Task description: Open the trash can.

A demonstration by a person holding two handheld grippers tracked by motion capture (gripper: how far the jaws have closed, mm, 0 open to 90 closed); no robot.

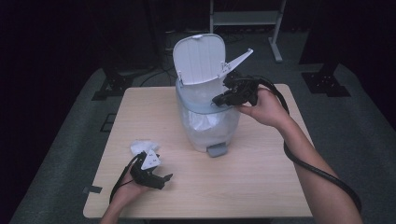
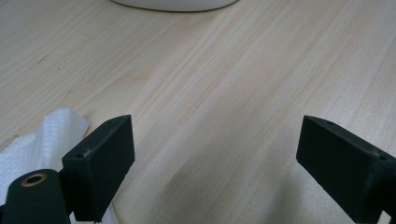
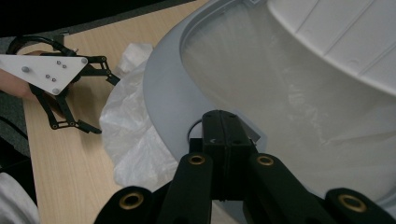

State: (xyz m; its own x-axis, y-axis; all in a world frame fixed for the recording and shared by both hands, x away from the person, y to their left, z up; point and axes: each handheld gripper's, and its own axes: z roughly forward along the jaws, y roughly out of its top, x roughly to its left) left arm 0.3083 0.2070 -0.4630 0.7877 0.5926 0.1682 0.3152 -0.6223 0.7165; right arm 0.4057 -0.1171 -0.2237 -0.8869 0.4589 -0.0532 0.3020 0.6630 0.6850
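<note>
A white pedal bin (image 1: 208, 126) stands mid-table with its lid (image 1: 198, 58) swung up and a clear liner bag (image 3: 126, 135) hanging over its side. My right gripper (image 1: 216, 99) is at the bin's grey rim (image 3: 163, 93). Its jaws are shut together (image 3: 229, 121) and the tips rest on that rim; whether they pinch anything I cannot tell. My left gripper (image 1: 161, 165) lies low over the table's front left, open, with only bare wood between its jaws (image 2: 215, 140). A crumpled white tissue (image 1: 140, 147) sits just beside its left jaw (image 2: 42, 140).
The wooden table (image 1: 261, 177) has free room on its right and front. The bin's grey pedal (image 1: 217, 150) sticks out toward me. A white flap (image 1: 238, 59) juts from behind the lid. Dark floor and metal frame legs (image 1: 275, 42) lie beyond the table.
</note>
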